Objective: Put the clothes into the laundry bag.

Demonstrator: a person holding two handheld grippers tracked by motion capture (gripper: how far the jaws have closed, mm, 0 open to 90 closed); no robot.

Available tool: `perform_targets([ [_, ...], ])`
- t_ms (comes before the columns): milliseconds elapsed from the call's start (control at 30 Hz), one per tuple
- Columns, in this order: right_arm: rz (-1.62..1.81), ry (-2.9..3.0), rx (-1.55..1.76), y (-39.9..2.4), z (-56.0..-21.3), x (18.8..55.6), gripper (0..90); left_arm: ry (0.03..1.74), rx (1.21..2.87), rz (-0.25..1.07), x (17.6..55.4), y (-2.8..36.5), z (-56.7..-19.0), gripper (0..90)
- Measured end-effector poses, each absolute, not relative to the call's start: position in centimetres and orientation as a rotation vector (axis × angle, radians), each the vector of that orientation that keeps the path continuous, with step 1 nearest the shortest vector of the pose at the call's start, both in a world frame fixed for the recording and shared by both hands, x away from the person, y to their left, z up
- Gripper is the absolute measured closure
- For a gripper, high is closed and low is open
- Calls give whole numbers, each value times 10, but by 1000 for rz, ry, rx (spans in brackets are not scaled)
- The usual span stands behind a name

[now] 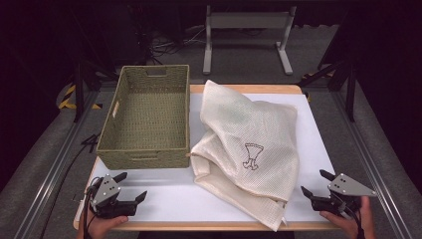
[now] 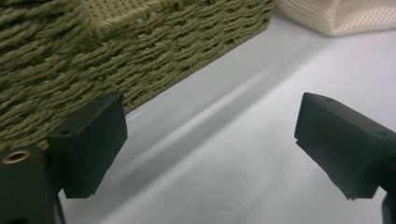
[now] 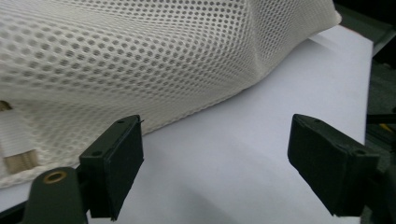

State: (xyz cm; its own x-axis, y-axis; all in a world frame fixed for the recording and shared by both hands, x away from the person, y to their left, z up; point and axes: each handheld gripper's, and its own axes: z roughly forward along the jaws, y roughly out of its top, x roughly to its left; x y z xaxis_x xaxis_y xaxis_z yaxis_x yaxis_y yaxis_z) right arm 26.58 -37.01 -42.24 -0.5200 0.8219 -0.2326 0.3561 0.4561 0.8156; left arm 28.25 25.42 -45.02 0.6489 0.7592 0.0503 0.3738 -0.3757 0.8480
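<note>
A cream mesh laundry bag (image 1: 249, 134) with a small dark printed figure lies crumpled on the white table (image 1: 169, 196), right of an empty woven olive basket (image 1: 144, 158). My left gripper (image 1: 132, 185) rests at the near left corner, just in front of the basket, open with nothing between its jaws. In the left gripper view, my left gripper (image 2: 210, 116) faces the basket wall (image 2: 116, 51), with the bag's edge (image 2: 345, 16) farther off. My right gripper (image 1: 313, 181) sits at the near right, beside the bag's lower right edge, open and empty. In the right gripper view, my right gripper (image 3: 215, 135) has the mesh bag (image 3: 140, 60) close ahead.
The basket stands on the table's far left part, with handle slots in its walls. A white strap (image 3: 16, 140) shows at the bag's edge. Bare tabletop lies between the two grippers. Metal rails flank the table, and a grey stand (image 1: 246, 37) is on the floor beyond.
</note>
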Motion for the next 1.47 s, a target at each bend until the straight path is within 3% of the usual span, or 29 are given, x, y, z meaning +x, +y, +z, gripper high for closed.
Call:
perform_targets([
  [1467,964,2004,1069,-384,-432,265,172,921,1982,556,294,255,-456,95],
])
